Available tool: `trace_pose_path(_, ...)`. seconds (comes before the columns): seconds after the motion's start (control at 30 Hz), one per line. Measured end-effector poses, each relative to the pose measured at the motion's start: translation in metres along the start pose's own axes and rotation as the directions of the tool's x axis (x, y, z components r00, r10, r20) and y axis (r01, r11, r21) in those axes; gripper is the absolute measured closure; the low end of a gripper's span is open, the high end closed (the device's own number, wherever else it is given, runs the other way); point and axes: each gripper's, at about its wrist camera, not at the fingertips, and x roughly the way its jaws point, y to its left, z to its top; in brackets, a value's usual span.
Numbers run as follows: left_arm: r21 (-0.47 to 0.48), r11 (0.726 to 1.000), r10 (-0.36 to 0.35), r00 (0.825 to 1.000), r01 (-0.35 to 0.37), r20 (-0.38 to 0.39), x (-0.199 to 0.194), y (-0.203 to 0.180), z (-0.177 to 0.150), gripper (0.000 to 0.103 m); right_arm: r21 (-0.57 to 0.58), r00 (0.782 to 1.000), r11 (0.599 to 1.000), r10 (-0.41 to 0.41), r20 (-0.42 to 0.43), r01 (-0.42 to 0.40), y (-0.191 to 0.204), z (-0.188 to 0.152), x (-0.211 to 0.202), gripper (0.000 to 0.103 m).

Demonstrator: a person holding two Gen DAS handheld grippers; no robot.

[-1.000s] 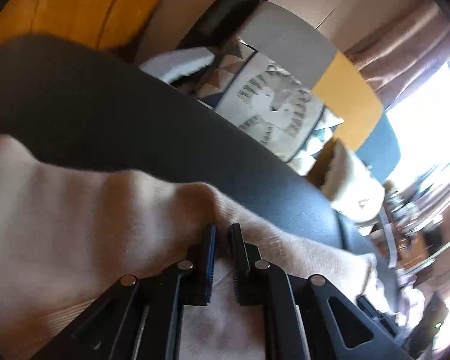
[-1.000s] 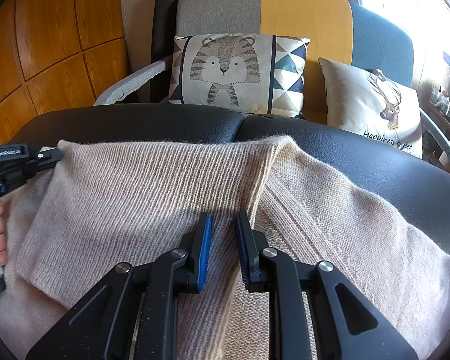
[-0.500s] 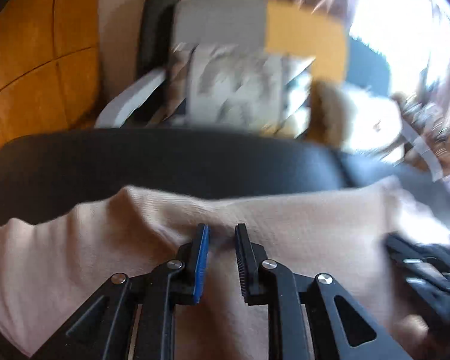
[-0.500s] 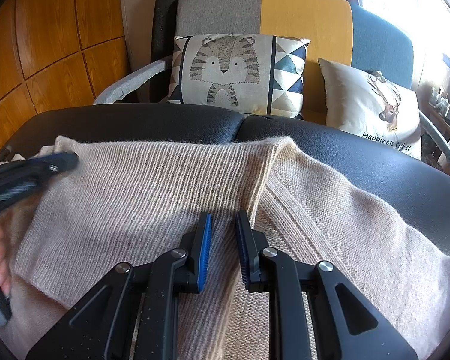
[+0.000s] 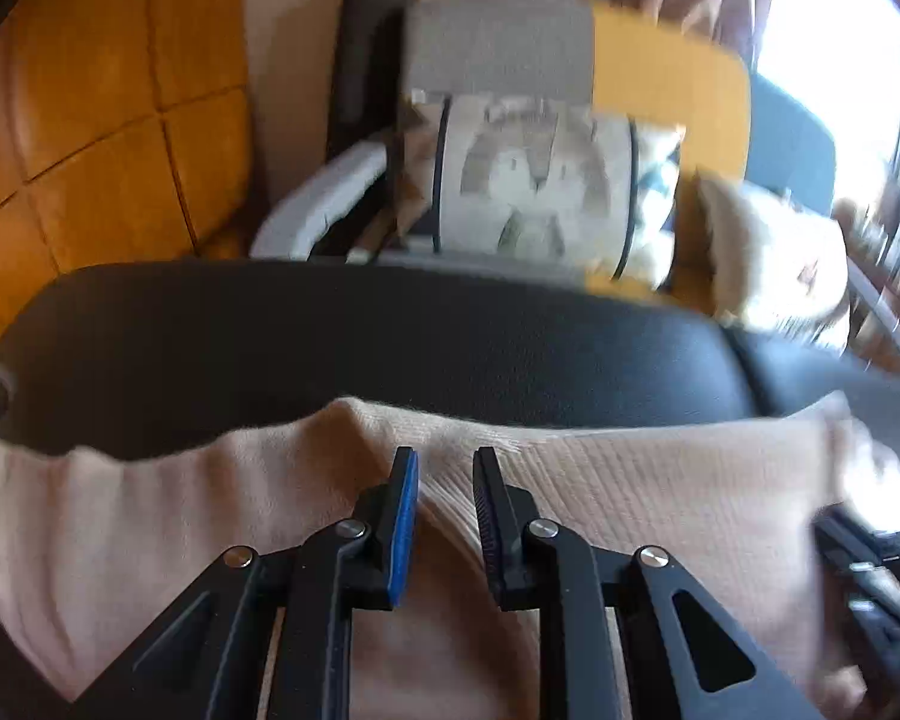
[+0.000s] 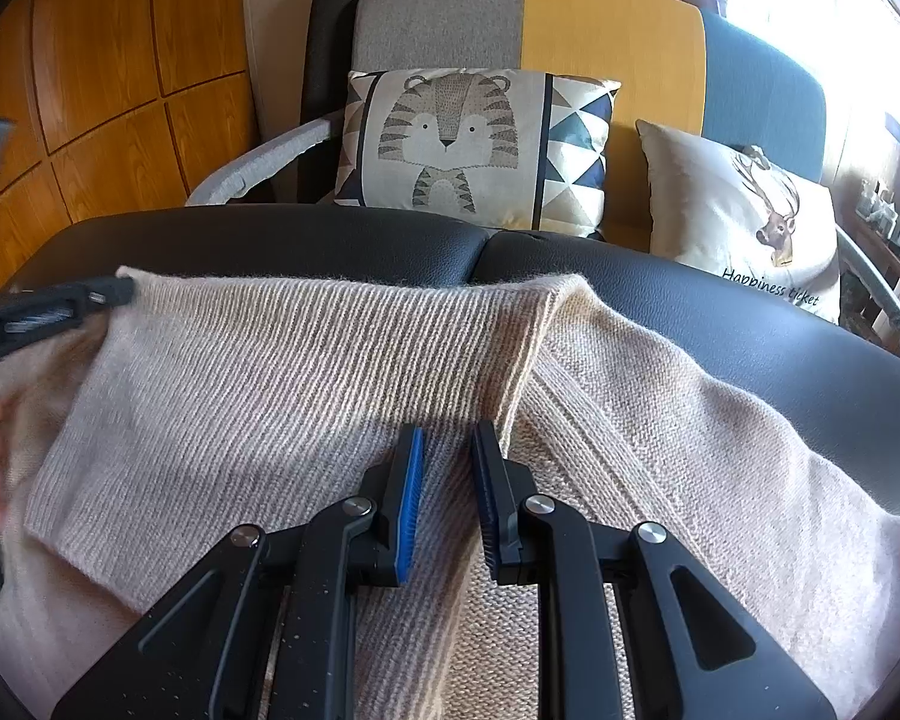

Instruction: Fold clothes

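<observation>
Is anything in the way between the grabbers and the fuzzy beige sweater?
No, nothing visible blocks them. The right gripper and the left gripper both sit right over the beige sweater, with knit between their fingers. The sweater lies on the black padded surface.

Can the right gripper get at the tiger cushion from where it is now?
Probably not directly. The right gripper sits low over the beige sweater, and the black padded surface lies between it and the tiger cushion, which stands well behind on the sofa.

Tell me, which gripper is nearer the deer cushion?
Right. The right gripper is over the sweater, the deer cushion beyond to its right; the left gripper is at the sweater's far left corner.
</observation>
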Motion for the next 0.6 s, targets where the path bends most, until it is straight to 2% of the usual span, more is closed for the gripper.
trace_pose_path(0.1,-0.01,0.992,-0.123,0.992,0.123,0.022,-0.028,-0.017,-0.024,0.083,-0.004,1.0,1.0,0.0,-0.002,0.0,-0.001,0.002,0.0,0.084)
trace_pose_path(0.17,0.093,0.993,-0.073,0.997,0.075,-0.023,-0.025,-0.033,-0.044,0.083,0.007,1.0,1.0,0.016,-0.004,-0.016,-0.004,0.003,-0.001,0.083)
trace_pose_path(0.23,0.142,0.989,-0.034,0.999,0.039,-0.038,-0.02,-0.037,-0.057,0.083,0.038,0.997,0.997,0.07,-0.016,-0.069,-0.01,0.005,-0.001,0.081)
trace_pose_path(0.3,0.115,0.992,-0.043,0.998,0.047,-0.035,-0.022,-0.03,-0.06,0.081,0.047,0.992,0.992,0.116,-0.043,-0.114,-0.016,0.011,-0.003,0.073)
trace_pose_path(0.33,0.098,0.993,-0.056,0.997,0.06,-0.043,-0.02,-0.026,-0.061,0.081,0.036,0.989,0.991,0.131,-0.068,-0.129,-0.018,0.015,-0.005,0.073)
trace_pose_path(0.47,0.093,0.993,-0.063,0.997,0.066,-0.034,-0.02,-0.026,-0.065,0.081,-0.005,0.992,0.992,0.128,0.01,-0.128,-0.009,0.025,-0.053,0.071)
trace_pose_path(0.6,0.124,0.992,-0.032,0.999,0.035,-0.025,-0.021,-0.029,-0.066,0.081,-0.072,0.987,0.985,0.156,-0.037,-0.158,0.021,0.014,-0.064,0.07)
